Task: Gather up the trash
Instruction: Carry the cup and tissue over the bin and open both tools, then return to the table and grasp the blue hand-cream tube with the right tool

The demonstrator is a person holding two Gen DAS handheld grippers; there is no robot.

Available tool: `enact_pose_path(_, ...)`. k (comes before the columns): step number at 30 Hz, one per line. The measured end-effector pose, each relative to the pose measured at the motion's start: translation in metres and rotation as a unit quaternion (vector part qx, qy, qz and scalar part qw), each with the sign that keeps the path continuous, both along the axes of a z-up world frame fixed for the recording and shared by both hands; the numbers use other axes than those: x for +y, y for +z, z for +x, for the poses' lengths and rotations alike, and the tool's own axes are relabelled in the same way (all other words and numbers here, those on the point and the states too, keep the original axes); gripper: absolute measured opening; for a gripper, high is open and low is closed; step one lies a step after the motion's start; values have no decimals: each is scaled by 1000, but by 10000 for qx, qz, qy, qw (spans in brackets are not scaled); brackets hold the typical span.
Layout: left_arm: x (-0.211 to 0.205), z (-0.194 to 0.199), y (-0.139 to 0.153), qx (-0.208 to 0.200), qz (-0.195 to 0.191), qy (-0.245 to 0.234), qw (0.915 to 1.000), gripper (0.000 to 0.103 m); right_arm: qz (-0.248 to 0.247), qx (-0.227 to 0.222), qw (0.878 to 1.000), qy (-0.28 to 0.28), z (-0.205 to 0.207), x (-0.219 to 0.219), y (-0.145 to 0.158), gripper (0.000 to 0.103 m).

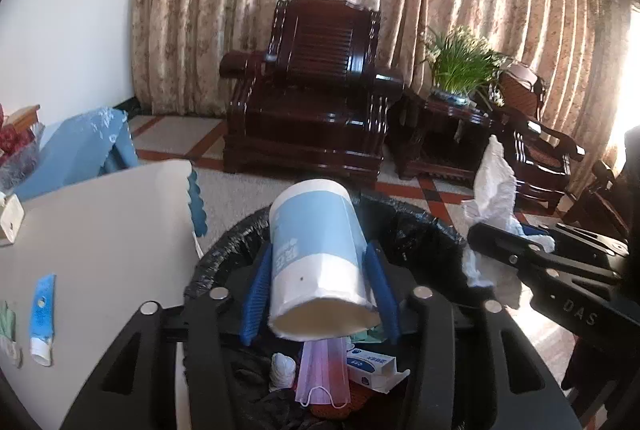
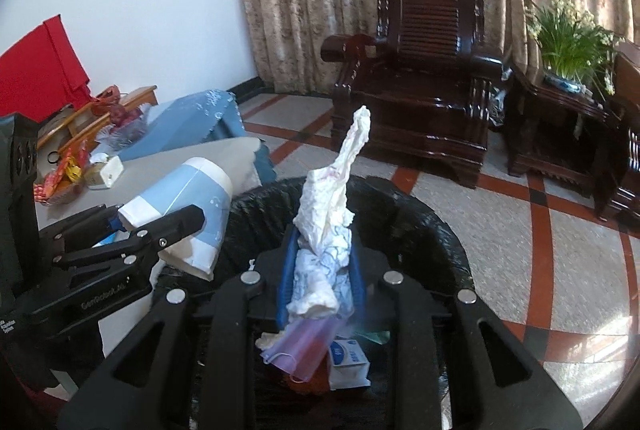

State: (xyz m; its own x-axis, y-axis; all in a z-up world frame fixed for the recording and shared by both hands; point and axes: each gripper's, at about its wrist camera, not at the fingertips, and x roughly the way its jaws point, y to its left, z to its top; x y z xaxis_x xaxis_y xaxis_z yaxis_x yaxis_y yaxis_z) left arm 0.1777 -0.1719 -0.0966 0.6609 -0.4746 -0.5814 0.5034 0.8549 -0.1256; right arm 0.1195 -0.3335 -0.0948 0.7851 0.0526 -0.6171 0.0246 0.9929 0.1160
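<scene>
A blue and white paper cup [image 1: 316,258] lies on its side between the blue pads of my left gripper [image 1: 320,250], which press its sides. It hangs over the black-bagged trash bin [image 1: 420,226]. My right gripper [image 2: 322,242] is shut on a crumpled white tissue [image 2: 332,214] that sticks up above the same bin [image 2: 420,230]. In the right wrist view the cup [image 2: 188,202] shows at the left, over the bin's rim. Inside the bin lie a pink face mask [image 1: 322,374] and a small blue and white box [image 1: 372,366].
A white table [image 1: 100,230] stands left of the bin with a torn blue wrapper [image 1: 42,314] and a small box [image 1: 10,222] on it. A dark wooden armchair [image 1: 312,90], a side table with a potted plant [image 1: 460,66] and curtains stand behind.
</scene>
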Motion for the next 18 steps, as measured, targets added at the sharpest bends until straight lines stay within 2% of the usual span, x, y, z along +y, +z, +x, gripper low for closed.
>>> enact_pose_path(1, -2, 3, -3, 74, -7, -12, 10000, 53, -15, 37, 10000, -45, 1, -2, -3, 27)
enact_pose_path(4, -3, 7, -10, 244, -52, -37, 9997, 60, -69, 137, 9997, -186, 1, -10, -11, 41)
enact_pose_path(7, -2, 8, -14, 325, -70, -36, 9994, 72, -83, 168, 9992, -344, -2, -15, -15, 61)
enact_pose_path(9, 0, 9, -14, 371, -100, -25, 9993, 74, -101, 125, 9990, -427, -6, -16, -14, 78)
enact_pose_path(11, 4, 9, -13, 383, -117, 20, 9992, 76, -91, 46, 9989, -465, -10, -15, -10, 90)
enact_pose_path(15, 19, 7, -2, 262, -176, 177, 9993, 81, -30, -89, 9991, -422, -13, -12, 0, 96)
enact_pose_path(18, 35, 2, 9, 82, -154, 325, 9993, 84, 81, -207, 9991, -348, -16, -4, 9, 96)
